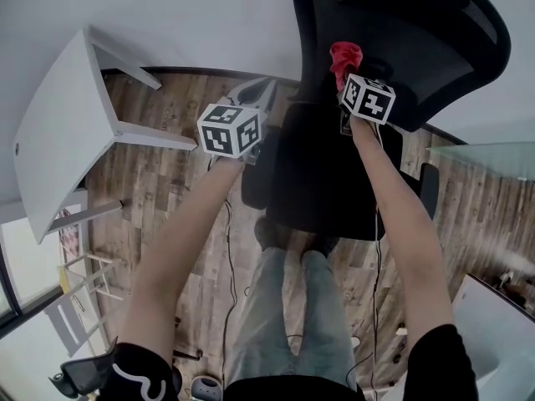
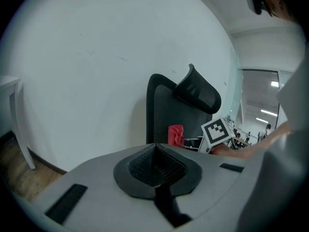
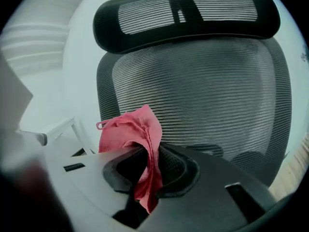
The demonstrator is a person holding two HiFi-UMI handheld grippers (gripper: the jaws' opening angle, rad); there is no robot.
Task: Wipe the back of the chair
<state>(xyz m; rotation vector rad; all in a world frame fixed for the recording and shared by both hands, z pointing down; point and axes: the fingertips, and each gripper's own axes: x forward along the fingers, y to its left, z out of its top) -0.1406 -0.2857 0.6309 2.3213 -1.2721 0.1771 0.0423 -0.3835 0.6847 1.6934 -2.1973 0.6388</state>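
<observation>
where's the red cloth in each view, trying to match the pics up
Head view: red cloth top, right of centre, seen against the chair back.
Left gripper view: small, just right of centre, at the chair back's edge.
Right gripper view: lower centre-left, pinched in the right gripper.
Shared landmark: the black mesh chair back, in all three.

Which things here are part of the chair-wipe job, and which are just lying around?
In the job:
- chair back
- red cloth, clamped in the right gripper

Just around:
- left gripper, shut and empty, off to the chair's side
- white table
- white slatted frame on the floor
</observation>
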